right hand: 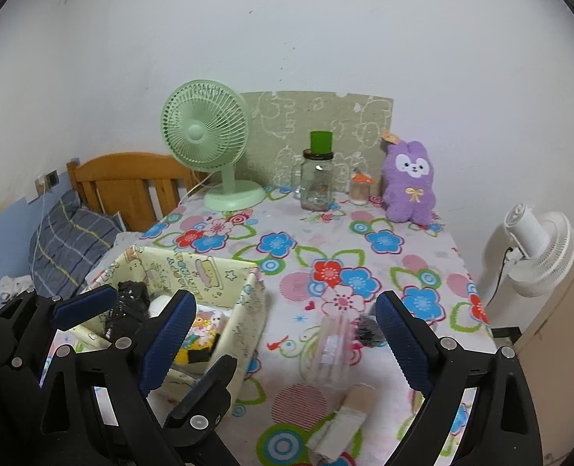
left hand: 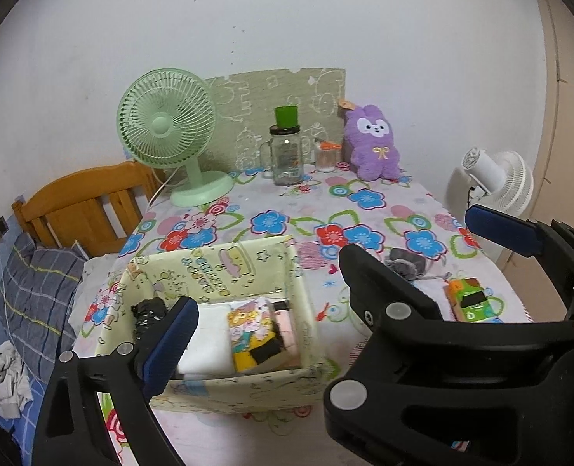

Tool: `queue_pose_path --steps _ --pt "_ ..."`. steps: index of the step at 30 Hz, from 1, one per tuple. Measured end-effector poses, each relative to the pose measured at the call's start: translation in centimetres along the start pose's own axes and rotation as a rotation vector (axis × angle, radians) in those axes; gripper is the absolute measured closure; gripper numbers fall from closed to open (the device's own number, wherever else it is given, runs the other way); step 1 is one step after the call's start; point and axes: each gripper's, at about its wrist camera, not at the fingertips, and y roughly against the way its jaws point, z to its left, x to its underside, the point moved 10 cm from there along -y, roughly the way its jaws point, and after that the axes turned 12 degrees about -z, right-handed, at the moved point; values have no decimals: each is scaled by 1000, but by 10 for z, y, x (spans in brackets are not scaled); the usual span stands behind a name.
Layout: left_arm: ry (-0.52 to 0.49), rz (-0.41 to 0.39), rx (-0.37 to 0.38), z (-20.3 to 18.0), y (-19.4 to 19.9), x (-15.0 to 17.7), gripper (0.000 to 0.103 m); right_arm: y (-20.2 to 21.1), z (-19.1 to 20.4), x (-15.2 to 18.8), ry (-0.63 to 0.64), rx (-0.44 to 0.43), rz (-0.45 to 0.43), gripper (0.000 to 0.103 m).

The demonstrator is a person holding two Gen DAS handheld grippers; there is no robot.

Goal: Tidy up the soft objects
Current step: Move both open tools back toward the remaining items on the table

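A pale yellow cartoon-print fabric box point(left hand: 225, 264) point(right hand: 244, 310) stands on the flowered table and holds a black bundle point(left hand: 147, 312), a white pad point(left hand: 205, 341) and a cartoon-print tissue pack point(left hand: 252, 326). My left gripper point(left hand: 260, 306) is open and empty above the box. My right gripper point(right hand: 287, 330) is open and empty over a clear pink packet point(right hand: 331, 349), with a dark grey fuzzy item point(right hand: 366, 330) and a beige roll point(right hand: 345, 419) near it. In the left wrist view the grey item point(left hand: 405, 262) and an orange-green pack point(left hand: 471, 299) lie right of the box.
At the table's back stand a green fan point(left hand: 170, 136), a glass jar with a green cup on it point(left hand: 286, 155), a small jar point(left hand: 326, 155) and a purple plush rabbit point(left hand: 374, 143). A bed with a wooden headboard point(left hand: 89, 206) is on the left, a white fan point(right hand: 539, 248) on the right.
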Motion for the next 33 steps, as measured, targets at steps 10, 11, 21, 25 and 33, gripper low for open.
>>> queue_pose_path --steps 10,11,21,25,33 --pt "-18 -17 40 -31 3 -2 5 17 -30 3 -17 48 -16 7" --pt "-18 -19 44 -35 3 -2 5 18 -33 4 -21 51 -15 7" --pt "-24 -31 87 -66 -1 1 5 28 -61 17 -49 100 -20 3" --pt "-19 -24 104 -75 -4 5 5 29 -72 22 -59 116 -17 3" --pt "-29 -14 117 -92 -14 17 5 27 -92 39 -67 146 -4 2"
